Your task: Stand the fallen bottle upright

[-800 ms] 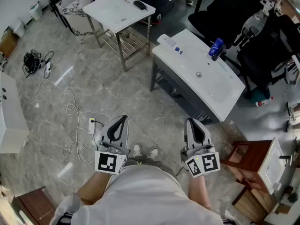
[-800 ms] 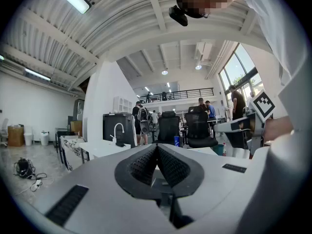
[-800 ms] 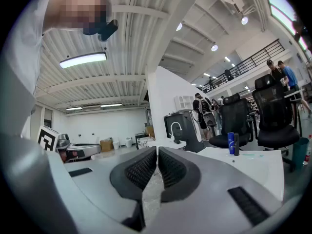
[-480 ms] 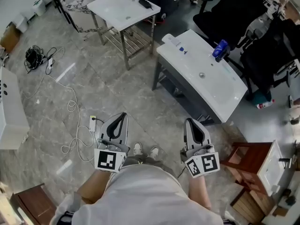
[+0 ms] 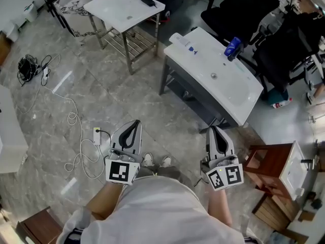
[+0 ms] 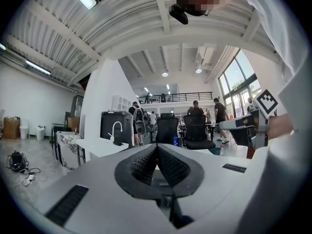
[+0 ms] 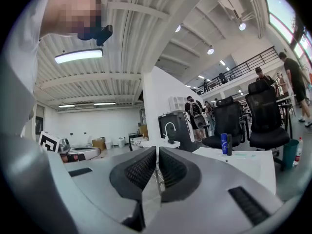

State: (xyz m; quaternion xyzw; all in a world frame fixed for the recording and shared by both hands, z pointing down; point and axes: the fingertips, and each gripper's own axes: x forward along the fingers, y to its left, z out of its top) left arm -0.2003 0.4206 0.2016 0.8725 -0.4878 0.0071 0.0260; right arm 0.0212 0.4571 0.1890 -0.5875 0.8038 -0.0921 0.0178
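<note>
Both grippers are held low and level in front of the person's body, over the grey tiled floor. The left hand-held gripper has its jaws shut tip to tip, with nothing in them. The right hand-held gripper is shut and empty as well, its ribbed pads drawn together.

The white bench stands ahead, slanting up and to the right, well apart from both grippers. A white bottle appears to lie flat on the bench's far left end, ahead of and between the two grippers. A blue bottle sits at the bench's back edge further right; in the right gripper view it stands upright with a small dark thing just beside it.

Bare floor and the bench's dark underframe lie between the grippers and the white bottle. The person's shoes show between the grippers. A white cable loops on the floor to the left. A white table on steel legs stands beyond it. Black chairs crowd behind the bench, and a wooden cabinet stands near the right hand-held gripper.
</note>
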